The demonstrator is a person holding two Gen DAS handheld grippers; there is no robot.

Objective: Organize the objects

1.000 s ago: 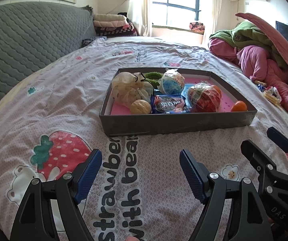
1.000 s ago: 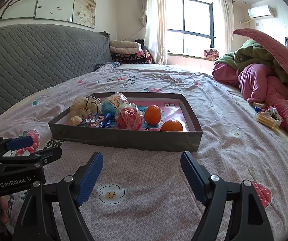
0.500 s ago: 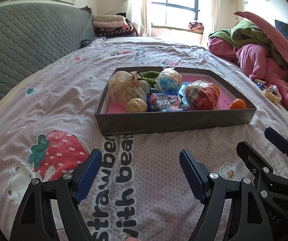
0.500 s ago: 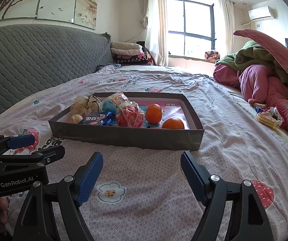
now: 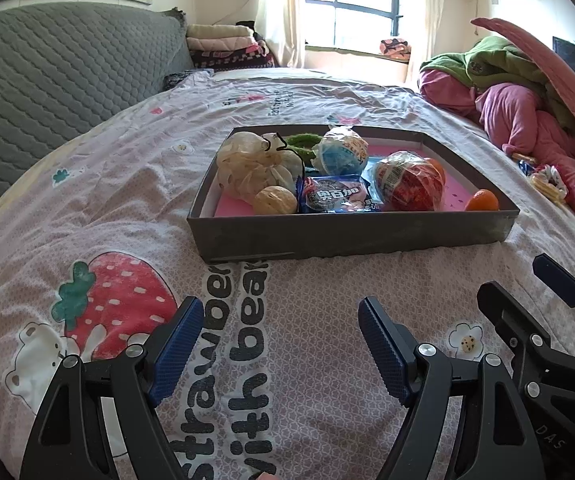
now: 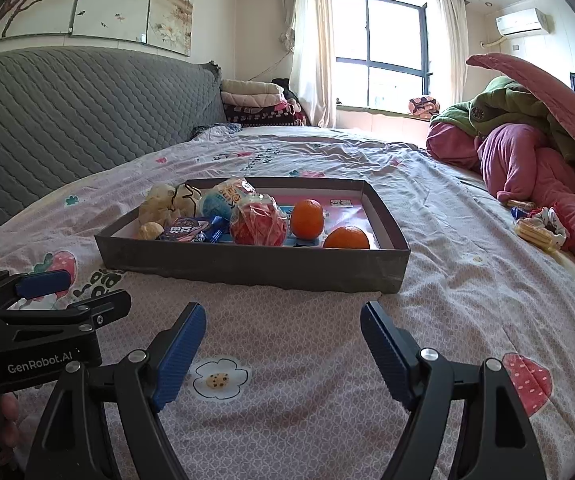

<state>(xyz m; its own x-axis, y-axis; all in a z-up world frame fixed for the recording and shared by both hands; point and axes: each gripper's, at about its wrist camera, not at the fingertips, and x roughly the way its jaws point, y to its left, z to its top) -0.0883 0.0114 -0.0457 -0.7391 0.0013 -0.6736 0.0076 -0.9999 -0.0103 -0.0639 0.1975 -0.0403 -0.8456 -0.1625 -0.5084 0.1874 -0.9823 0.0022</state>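
Your left gripper (image 5: 275, 344) hovers over the bed (image 5: 127, 184), jaws wide apart, nothing between the blue pads, only the printed bedspread showing through the gap. Your right gripper (image 6: 283, 350) sits the same way: jaws spread wide, empty, low over the bedspread. The two grippers are side by side, near the front wall of the box, not touching it.

The shallow grey box (image 5: 351, 236) rests flat on the bed ahead of both grippers. It has a pink floor.

Contents, read from the left wrist view:
- left end: a pale mesh bag (image 5: 255, 166) with a black cord, and a walnut (image 5: 274, 200) just in front of it, touching.
- behind the bag: something green (image 5: 303, 144), partly hidden; you cannot tell what it is.
- middle: a blue snack packet (image 5: 337, 196) near the front wall, and a blue wrapped ball (image 5: 343, 152) behind it.
- right of the packet: a red wrapped ball (image 5: 409, 182), touching it.

From the right wrist view, two oranges: one (image 6: 306, 218) just beside the red ball, the other (image 6: 346, 238) close to the front wall, right end.

Outside the box, well apart on the right: a few loose snacks (image 6: 539, 228) on the bed beside a heap of pink and green bedding (image 6: 527, 144).
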